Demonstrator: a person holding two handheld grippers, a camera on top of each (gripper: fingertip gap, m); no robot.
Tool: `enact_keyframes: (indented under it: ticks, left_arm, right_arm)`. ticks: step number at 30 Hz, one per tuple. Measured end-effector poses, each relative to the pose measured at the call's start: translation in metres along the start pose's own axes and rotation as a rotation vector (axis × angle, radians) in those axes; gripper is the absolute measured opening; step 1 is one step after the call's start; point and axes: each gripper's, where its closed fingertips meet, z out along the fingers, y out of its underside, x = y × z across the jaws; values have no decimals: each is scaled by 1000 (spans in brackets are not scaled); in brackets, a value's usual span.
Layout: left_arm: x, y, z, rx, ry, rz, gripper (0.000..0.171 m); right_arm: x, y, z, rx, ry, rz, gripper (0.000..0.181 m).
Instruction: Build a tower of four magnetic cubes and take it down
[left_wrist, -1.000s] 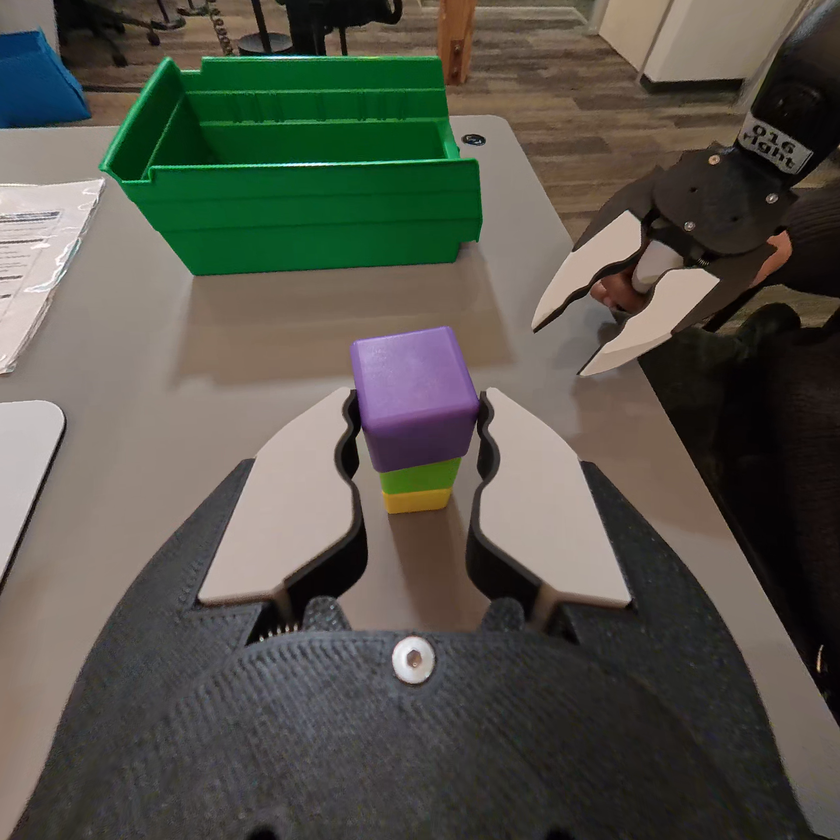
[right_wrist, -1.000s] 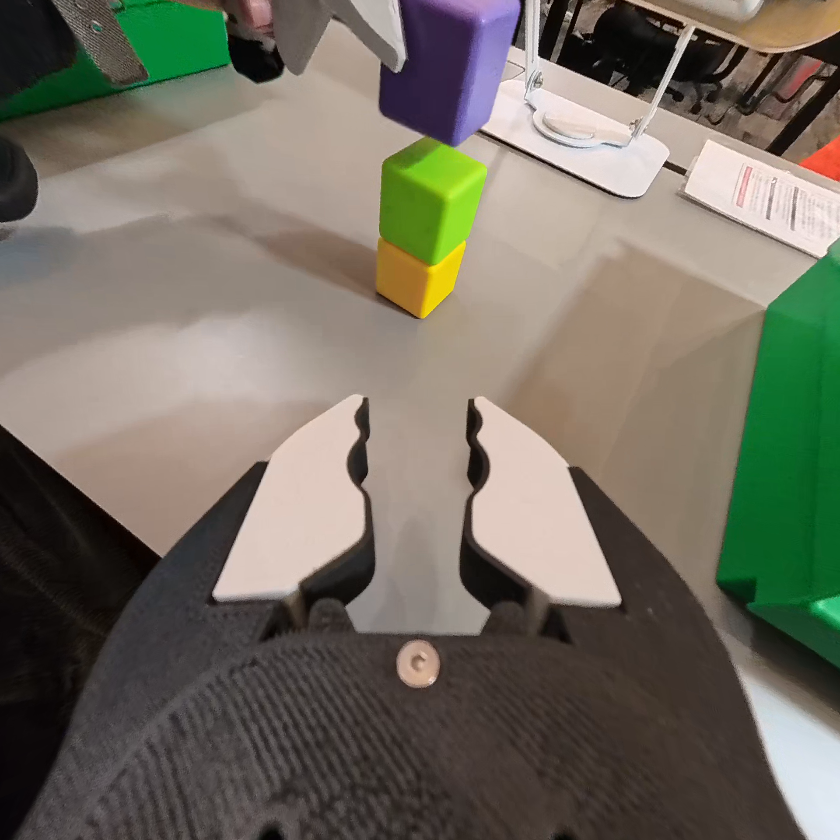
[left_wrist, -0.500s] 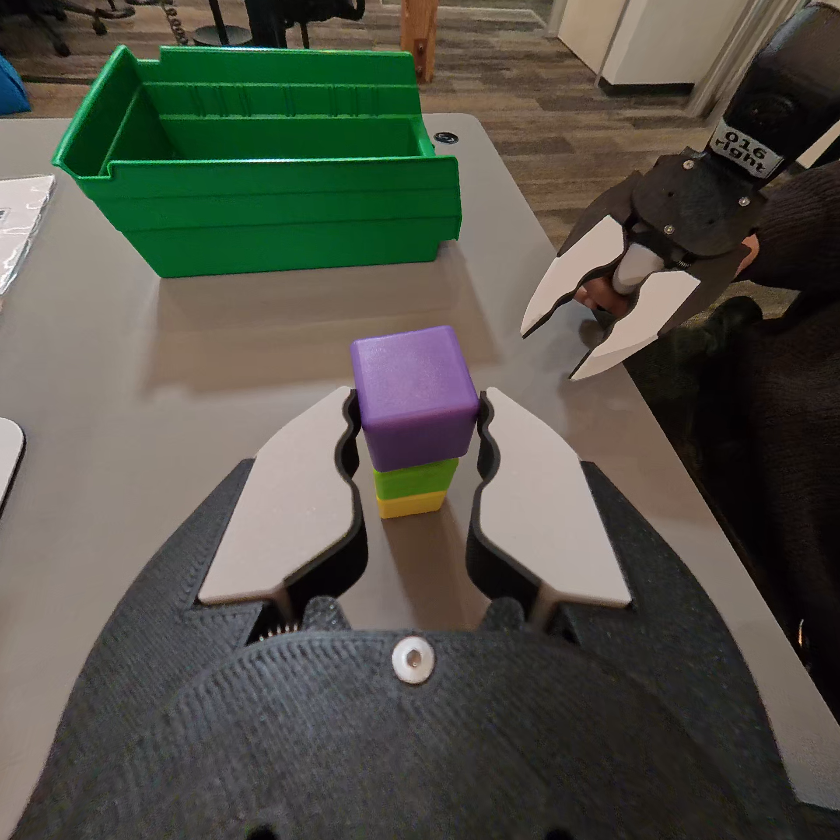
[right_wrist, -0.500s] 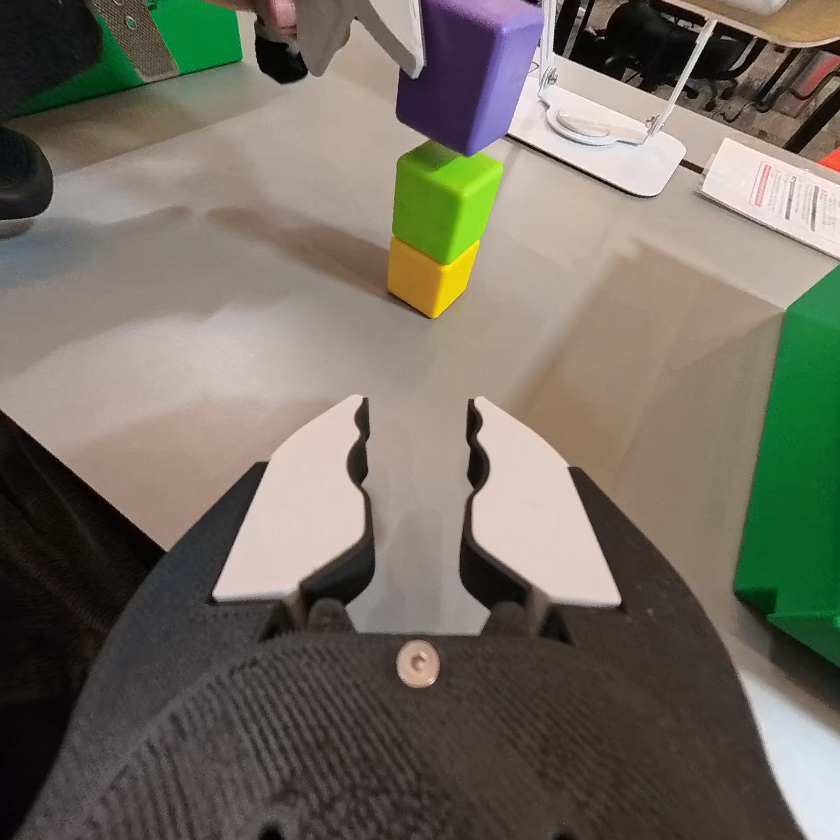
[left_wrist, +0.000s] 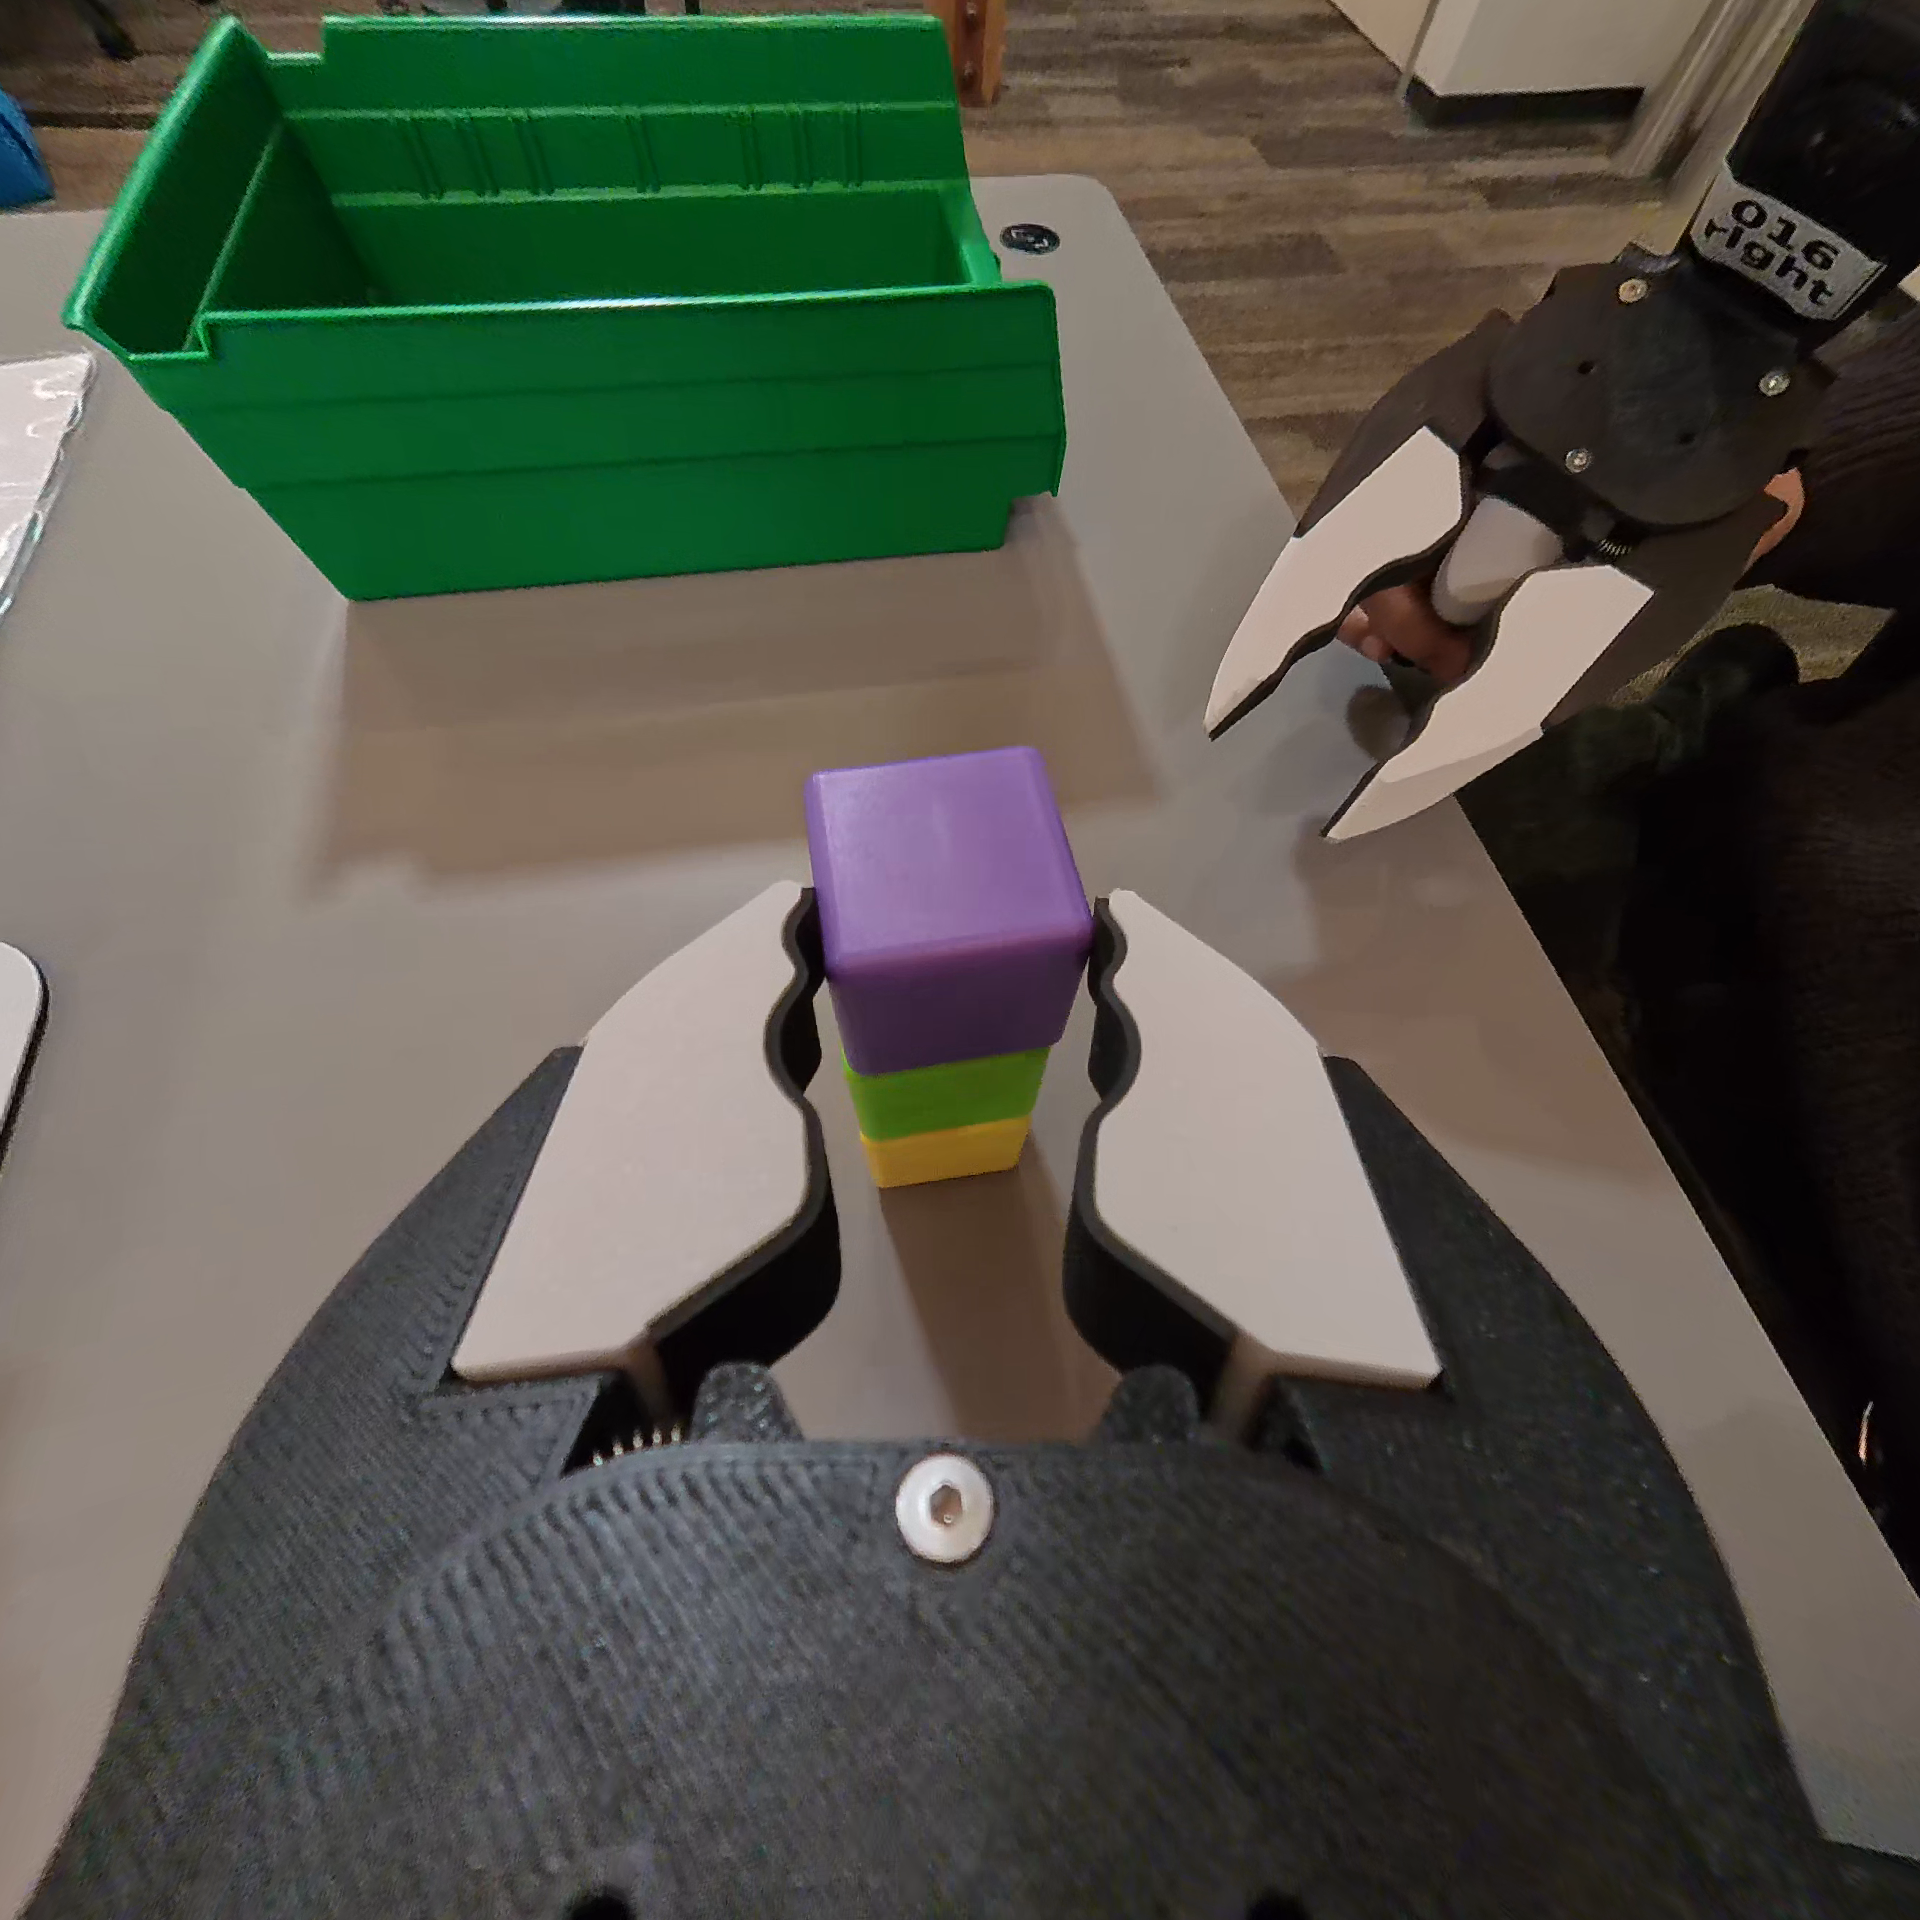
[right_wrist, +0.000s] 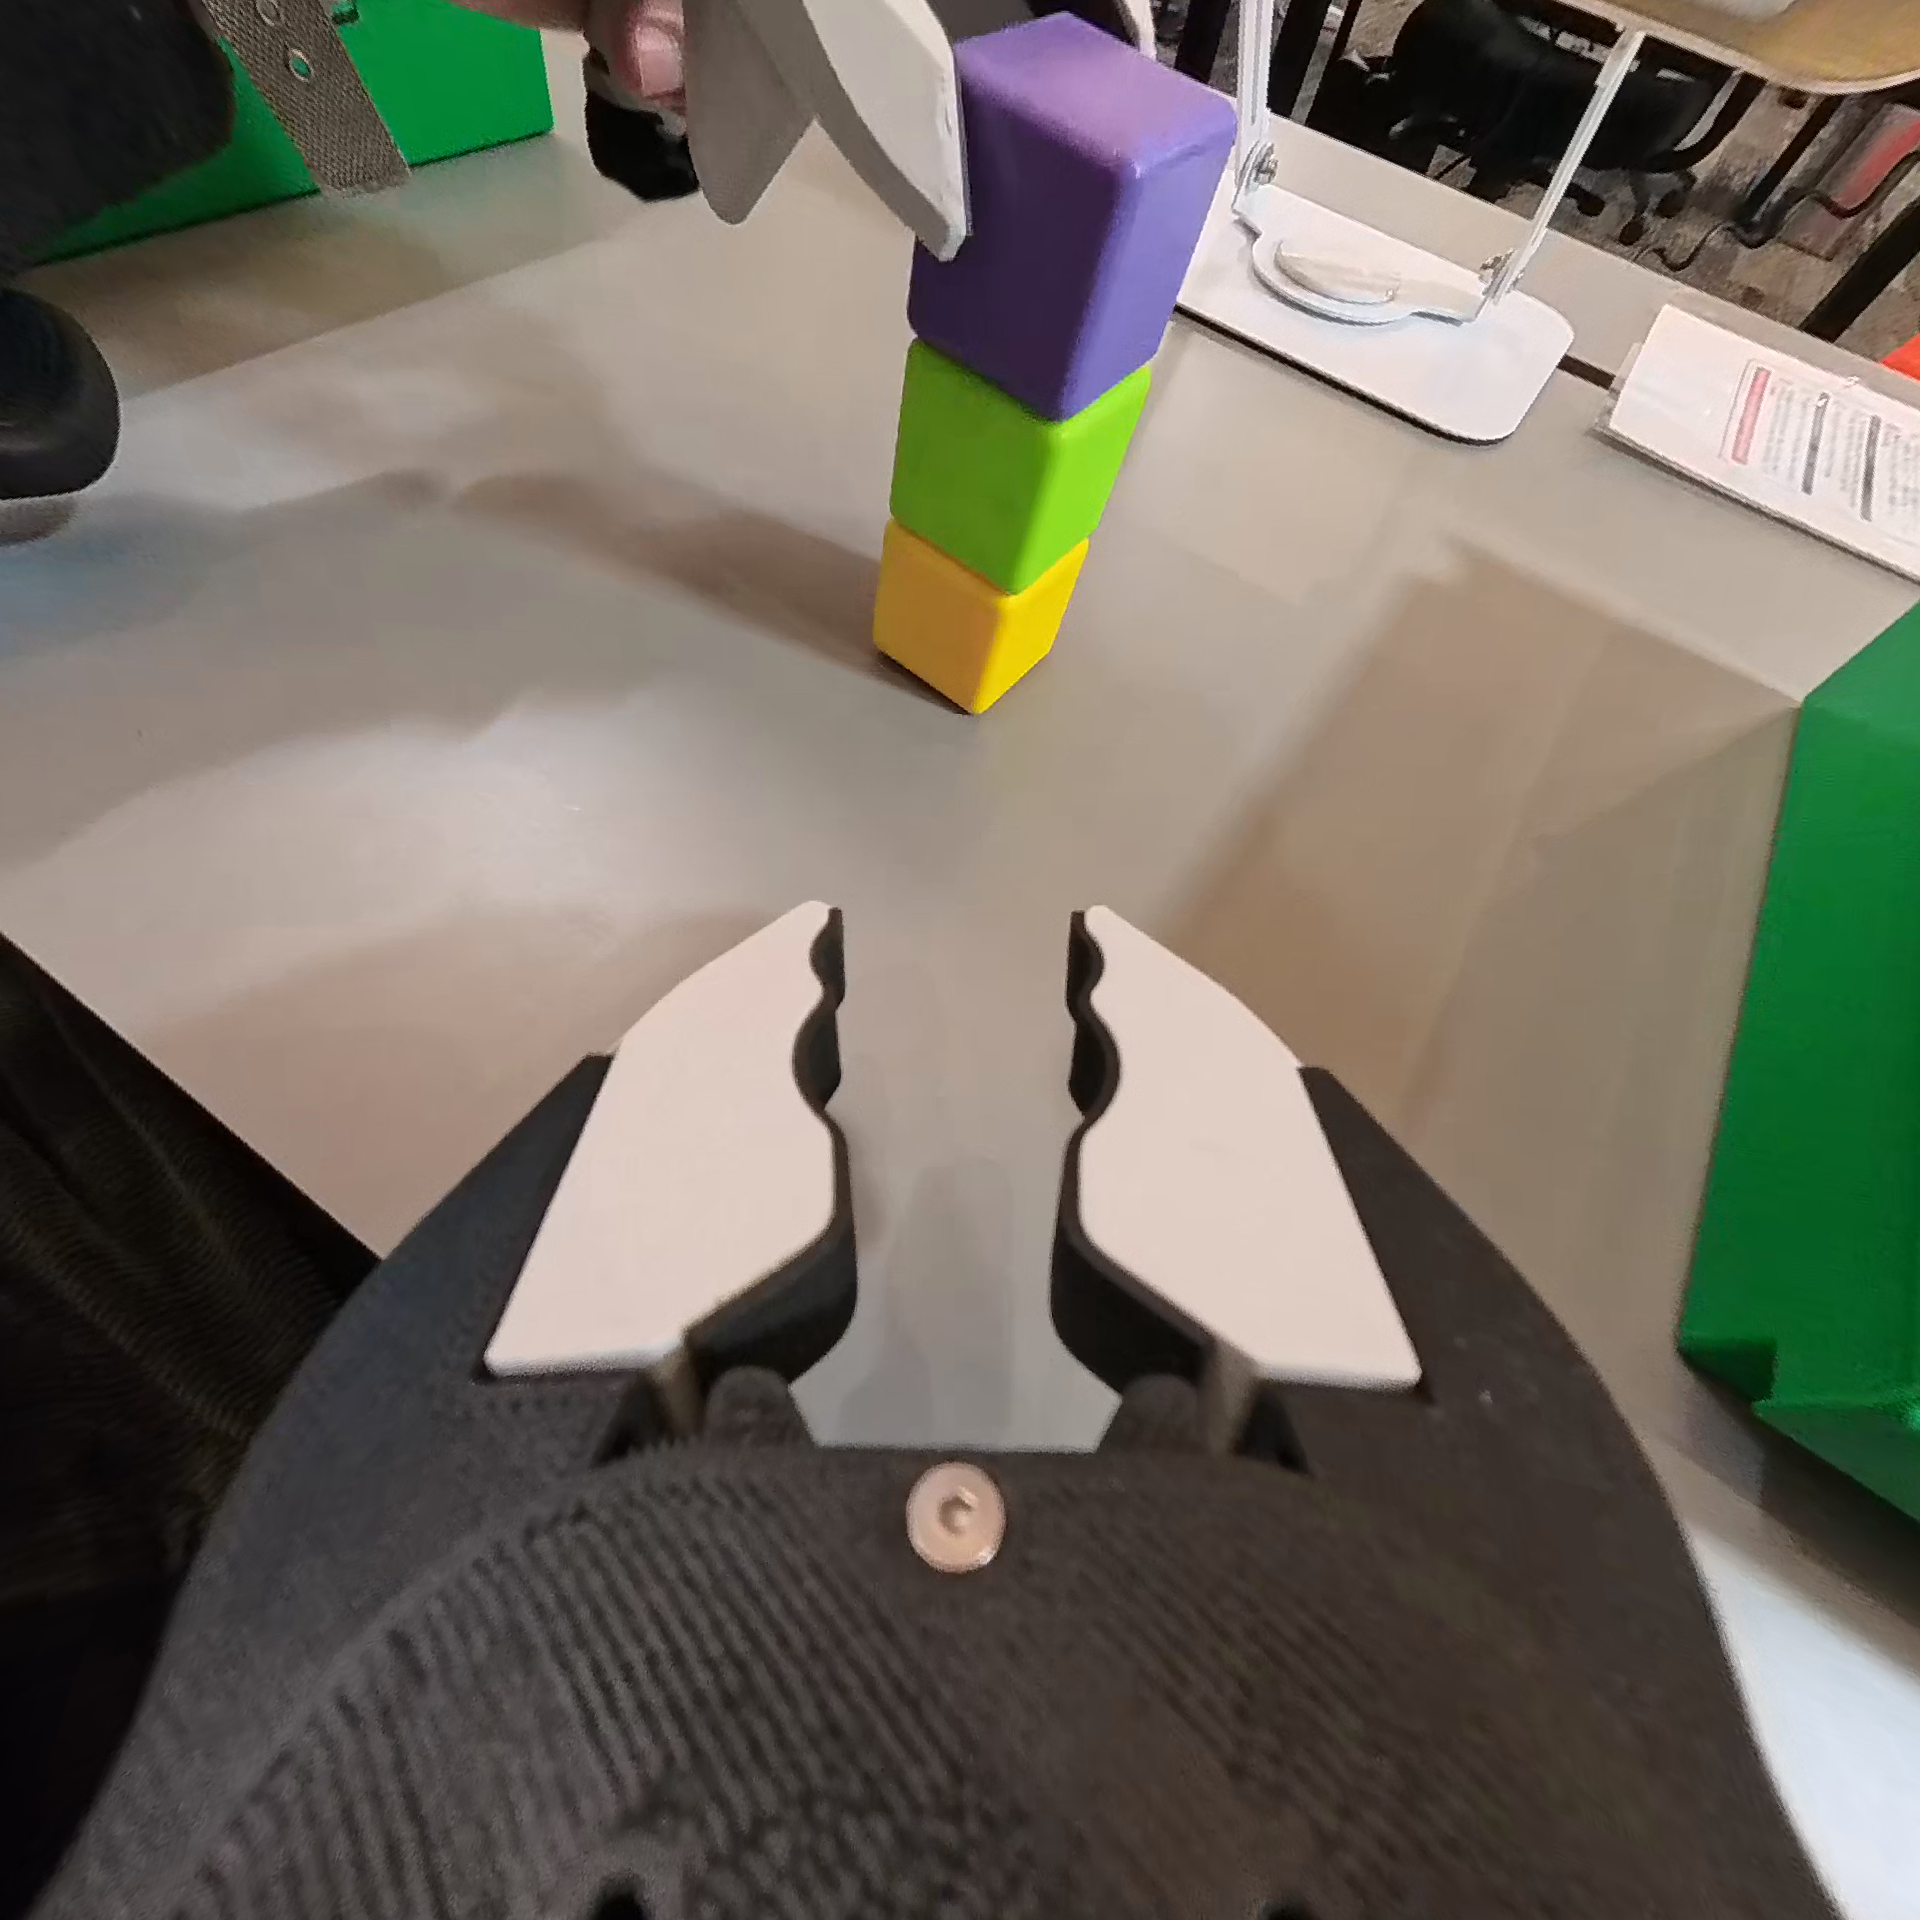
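The purple cube is pinched between the fingers of the left tool and rests on the green cube, which is stacked on the yellow cube on the table. The right tool is held spread and empty, well apart from the stack, near the green bin.

The left hand-held gripper points forward and downward, its two pale fingers clamped on opposite sides of a purple cube. The right hand-held gripper hovers off to the right, tilted downward, its jaws parted with nothing between them.
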Motion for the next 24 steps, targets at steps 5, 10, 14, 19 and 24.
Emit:
enact_keyframes:
  ticks: [5, 10, 14, 19, 24]
  left_arm:
    - [1, 0, 0, -1, 2, 0, 50]
    - [0, 2, -2, 13, 0, -14, 50]
    - [1, 4, -4, 8, -5, -11, 49]
    - [3, 6, -6, 0, -19, -5, 49]
    - [7, 7, -9, -1, -19, -14, 55]
  right_arm:
    - [0, 0, 0, -1, 0, -1, 42]
    - [-1, 2, 1, -8, -4, -2, 42]
    - [-1, 1, 1, -8, -4, -3, 42]
    - [0, 1, 1, -6, -5, -3, 42]
    - [-2, -1, 4, -4, -16, -5, 42]
